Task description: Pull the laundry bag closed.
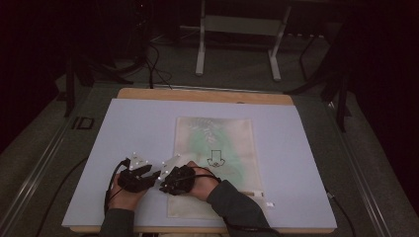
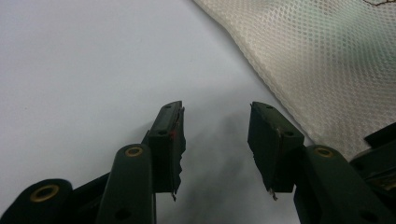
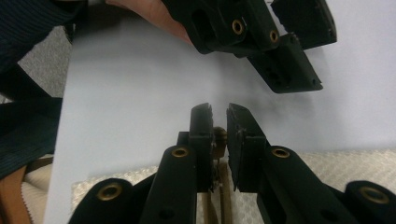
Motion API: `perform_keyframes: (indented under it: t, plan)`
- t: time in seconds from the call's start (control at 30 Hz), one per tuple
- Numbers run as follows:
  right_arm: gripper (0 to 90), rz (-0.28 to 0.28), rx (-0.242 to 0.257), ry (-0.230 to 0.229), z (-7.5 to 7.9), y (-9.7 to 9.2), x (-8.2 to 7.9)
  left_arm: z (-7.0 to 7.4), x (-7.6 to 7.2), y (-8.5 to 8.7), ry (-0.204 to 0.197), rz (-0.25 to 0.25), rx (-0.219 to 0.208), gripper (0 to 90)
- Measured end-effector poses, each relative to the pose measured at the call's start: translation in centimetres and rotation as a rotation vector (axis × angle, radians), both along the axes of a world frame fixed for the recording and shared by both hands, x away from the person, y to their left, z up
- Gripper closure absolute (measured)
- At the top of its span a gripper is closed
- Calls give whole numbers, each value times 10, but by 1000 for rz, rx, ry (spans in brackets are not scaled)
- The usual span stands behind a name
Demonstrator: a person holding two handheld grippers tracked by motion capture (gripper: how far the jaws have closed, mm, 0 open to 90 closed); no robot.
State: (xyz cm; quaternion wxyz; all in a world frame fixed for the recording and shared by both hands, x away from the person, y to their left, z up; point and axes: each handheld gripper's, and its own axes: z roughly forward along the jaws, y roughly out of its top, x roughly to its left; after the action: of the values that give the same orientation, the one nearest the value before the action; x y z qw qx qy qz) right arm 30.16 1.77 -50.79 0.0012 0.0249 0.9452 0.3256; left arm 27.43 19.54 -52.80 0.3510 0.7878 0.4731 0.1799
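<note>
On the pale board (image 1: 148,128) lies a flat cream mesh bag (image 1: 217,148), finely netted. At its left edge the right gripper (image 3: 218,114) pinches a small brown pull, jaws nearly closed. Beside it, the left gripper (image 2: 215,122) rests spread over bare board.

mesh bag (image 2: 327,60): cream woven net cloth, rough
desk (image 1: 138,128): smooth matt pale top, wood far edge
tongs (image 2: 215,140): matt black plastic
</note>
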Motion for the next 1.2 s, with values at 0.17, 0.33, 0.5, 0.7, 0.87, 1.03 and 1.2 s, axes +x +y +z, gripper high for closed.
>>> perform_keyframes:
  t: [0.17, 0.33, 0.5, 0.7, 0.87, 1.03, 1.2]
  plan:
    - [810, -7, 21, -6, 4, -11, -3, 0, 0, 0, 1, -1, 0, 547]
    - [809, -10, 31, -11, 6, -21, -4, 0, 0, -1, 2, -3, 2, 546]
    - [806, -18, 8, 2, 0, -34, -4, 0, -1, -1, 1, -3, 4, 546]
    - [765, -28, -3, 31, -3, -33, 0, 1, -2, -1, 3, -8, 3, 546]
    - [794, -29, -13, 44, -4, -30, 1, 1, -2, -1, -1, -8, -7, 546]
    - [807, -45, -32, 70, -9, -32, 1, 2, -4, -2, -2, -17, -9, 547]
    - [815, -47, -42, 69, -10, -32, 0, 5, -8, -6, -5, -40, -17, 560]
